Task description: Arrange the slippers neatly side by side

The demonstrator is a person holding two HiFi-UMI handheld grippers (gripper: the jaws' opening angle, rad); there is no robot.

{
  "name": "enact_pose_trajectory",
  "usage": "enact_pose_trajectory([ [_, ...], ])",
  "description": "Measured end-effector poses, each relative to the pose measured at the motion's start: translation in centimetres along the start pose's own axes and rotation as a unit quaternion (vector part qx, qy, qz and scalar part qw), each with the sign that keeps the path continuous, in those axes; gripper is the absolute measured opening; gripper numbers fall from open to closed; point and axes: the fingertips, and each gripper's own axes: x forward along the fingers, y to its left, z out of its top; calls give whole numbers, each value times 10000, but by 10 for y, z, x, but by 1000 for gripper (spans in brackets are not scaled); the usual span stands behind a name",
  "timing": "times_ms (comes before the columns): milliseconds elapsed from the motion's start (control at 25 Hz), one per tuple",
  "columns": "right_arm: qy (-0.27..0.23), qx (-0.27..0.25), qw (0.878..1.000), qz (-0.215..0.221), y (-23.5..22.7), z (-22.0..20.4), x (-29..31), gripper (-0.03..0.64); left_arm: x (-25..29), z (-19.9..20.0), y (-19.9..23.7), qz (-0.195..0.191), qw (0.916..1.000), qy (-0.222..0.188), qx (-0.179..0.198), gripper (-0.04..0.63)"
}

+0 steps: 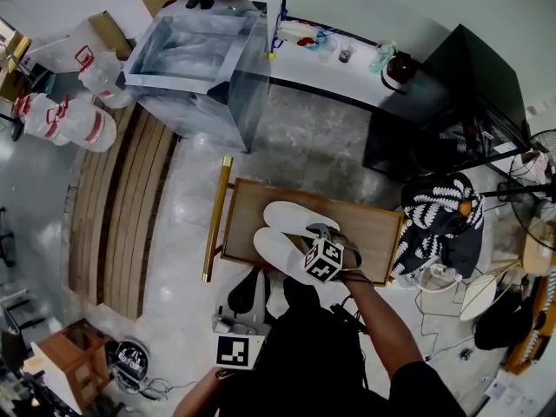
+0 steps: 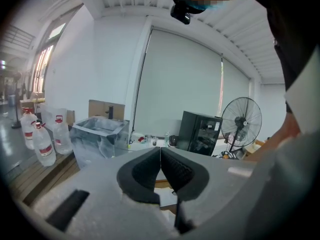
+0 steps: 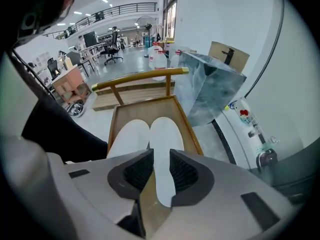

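Two white slippers lie side by side, soles up, on a low wooden table (image 1: 375,229): one farther (image 1: 298,216), one nearer (image 1: 280,252). My right gripper (image 1: 322,252) hovers over their right ends. In the right gripper view its jaws (image 3: 161,170) stand open, a gap between the pads, and the right slipper (image 3: 166,134) shows through the gap beside the left slipper (image 3: 128,137). My left gripper (image 1: 239,352) is held low by the person's body, away from the table. Its pads (image 2: 160,166) meet at the tip, with nothing between them.
A brass rail (image 1: 216,219) edges the table's left side. A clear tank (image 1: 195,59) stands behind, with water bottles (image 1: 65,115) and wooden planks (image 1: 122,207) to the left. A black cabinet (image 1: 460,102), patterned cloth (image 1: 443,215) and a fan (image 2: 241,121) crowd the right.
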Motion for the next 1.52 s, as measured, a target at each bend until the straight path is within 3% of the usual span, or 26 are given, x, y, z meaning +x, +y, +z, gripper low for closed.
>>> enact_pose_trajectory([
  [640, 582, -369, 9976, 75, -8, -26, 69, 103, -5, -11, 4, 104, 9999, 59, -61, 17],
  [1000, 501, -131, 9986, 73, -10, -21, 71, 49, -7, -15, 9, 106, 9999, 94, -89, 17],
  [1520, 486, 236, 9985, -127, -7, -25, 57, 34, -12, -18, 11, -9, 9999, 100, -61, 17],
])
